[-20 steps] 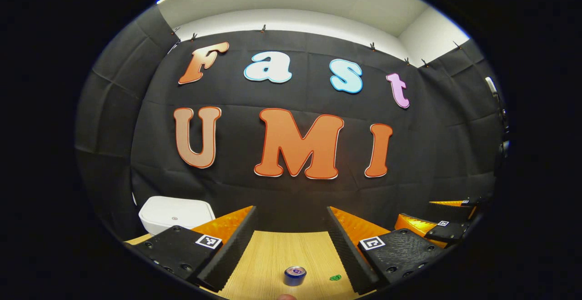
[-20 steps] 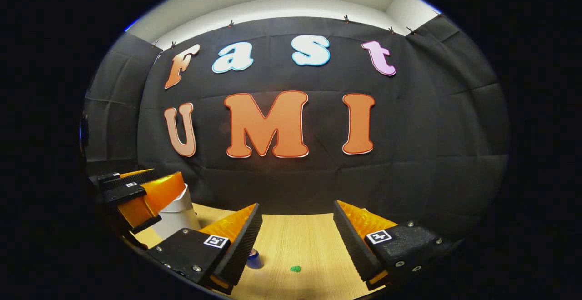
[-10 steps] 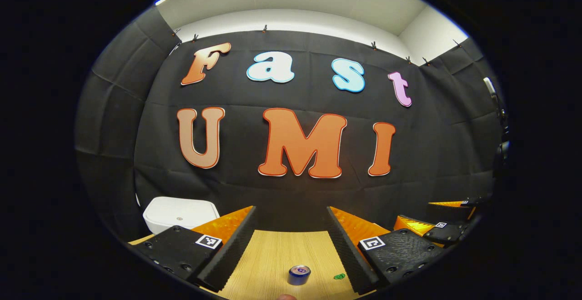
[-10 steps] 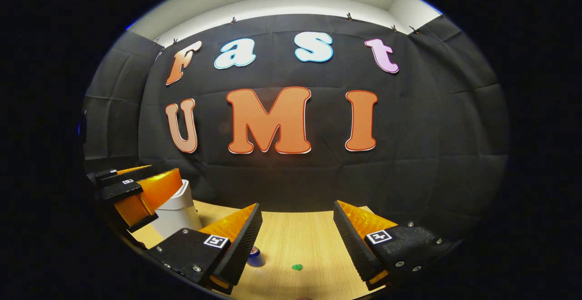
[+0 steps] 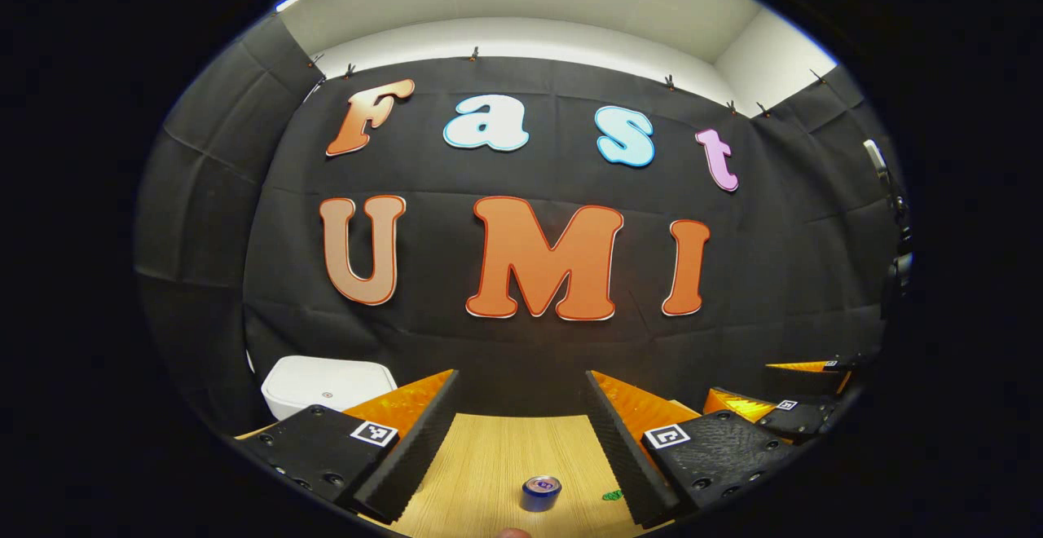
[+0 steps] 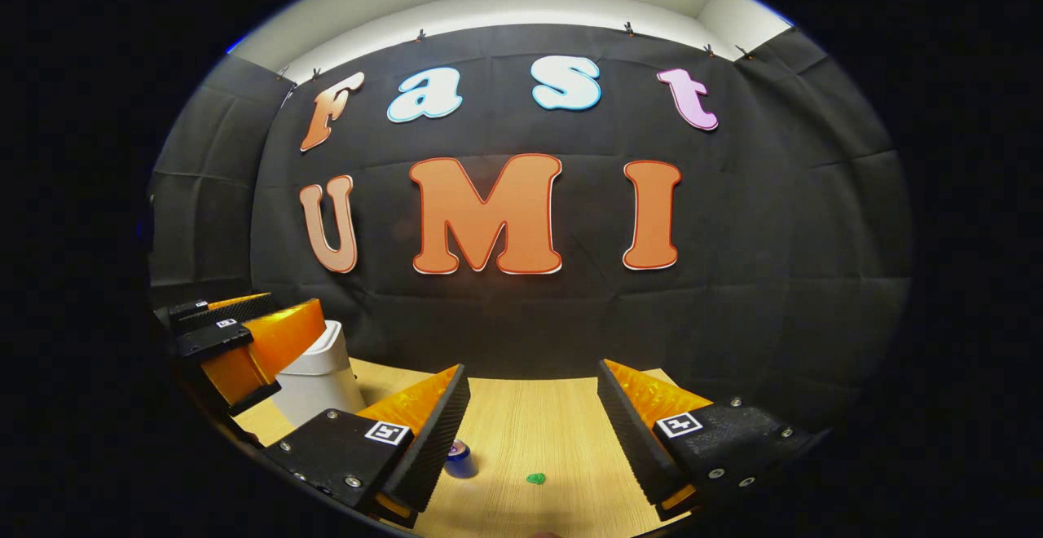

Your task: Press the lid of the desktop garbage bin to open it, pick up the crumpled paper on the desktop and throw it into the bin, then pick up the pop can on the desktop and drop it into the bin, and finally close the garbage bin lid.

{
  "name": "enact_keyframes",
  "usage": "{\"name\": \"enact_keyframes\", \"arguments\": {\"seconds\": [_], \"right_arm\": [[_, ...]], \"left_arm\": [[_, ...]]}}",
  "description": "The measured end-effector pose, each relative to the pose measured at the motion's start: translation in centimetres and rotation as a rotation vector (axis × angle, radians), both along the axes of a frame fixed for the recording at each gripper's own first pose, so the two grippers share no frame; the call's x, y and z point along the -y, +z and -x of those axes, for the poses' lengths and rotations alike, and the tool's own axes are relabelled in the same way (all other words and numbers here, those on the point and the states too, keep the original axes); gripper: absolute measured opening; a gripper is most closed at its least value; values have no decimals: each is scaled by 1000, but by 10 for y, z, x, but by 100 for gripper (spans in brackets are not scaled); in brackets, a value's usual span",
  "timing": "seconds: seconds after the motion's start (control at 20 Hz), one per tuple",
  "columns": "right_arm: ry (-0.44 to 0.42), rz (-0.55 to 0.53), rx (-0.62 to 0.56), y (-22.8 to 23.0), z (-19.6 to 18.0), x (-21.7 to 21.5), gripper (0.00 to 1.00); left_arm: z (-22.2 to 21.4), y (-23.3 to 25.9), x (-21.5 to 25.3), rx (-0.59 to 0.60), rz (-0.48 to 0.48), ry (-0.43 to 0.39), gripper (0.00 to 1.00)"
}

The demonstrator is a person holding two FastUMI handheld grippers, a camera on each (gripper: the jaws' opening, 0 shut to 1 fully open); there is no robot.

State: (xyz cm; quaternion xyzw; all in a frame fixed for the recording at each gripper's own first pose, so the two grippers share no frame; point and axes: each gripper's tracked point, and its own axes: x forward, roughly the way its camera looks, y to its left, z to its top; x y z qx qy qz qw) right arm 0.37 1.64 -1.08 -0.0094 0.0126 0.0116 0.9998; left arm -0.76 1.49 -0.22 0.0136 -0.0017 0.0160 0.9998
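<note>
A white desktop bin [image 5: 326, 383] with its lid down stands at the back left of the wooden table [image 5: 497, 456]. A blue pop can [image 5: 541, 492] stands upright on the table, below and between my left gripper's fingers. My left gripper [image 5: 521, 375] is open, holds nothing, and hangs above the table. In the right gripper view the can [image 6: 459, 458] is partly hidden behind the left finger. My right gripper [image 6: 534, 367] is open with nothing in it. There the bin [image 6: 319, 375] sits behind the left gripper [image 6: 269, 319]. A pale rounded thing [image 5: 513, 533] shows at the bottom edge.
A small green scrap [image 6: 535, 478] lies on the table right of the can. The right gripper [image 5: 770, 387] shows at the far right of the left gripper view. The black cloth wall stands close behind the table.
Both views have drifted a little: bin and can slid slightly right in the left gripper view, and the bin shows more in the right gripper view. Both grippers stay open.
</note>
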Motion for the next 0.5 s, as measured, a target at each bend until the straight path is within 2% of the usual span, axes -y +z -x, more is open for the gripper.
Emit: {"name": "enact_keyframes", "arguments": {"seconds": [0.2, 0.3, 0.5], "right_arm": [[11, -6, -9, -2, 1, -3, 94], [15, -17, -1, 1, 2, -5, 94], [12, -9, 0, 2, 2, -5, 94]], "left_arm": [[1, 1, -2, 0, 1, 2, 93], [1, 0, 3, -13, 38, -17, 93], [4, 11, -4, 10, 26, -5, 93]]}}
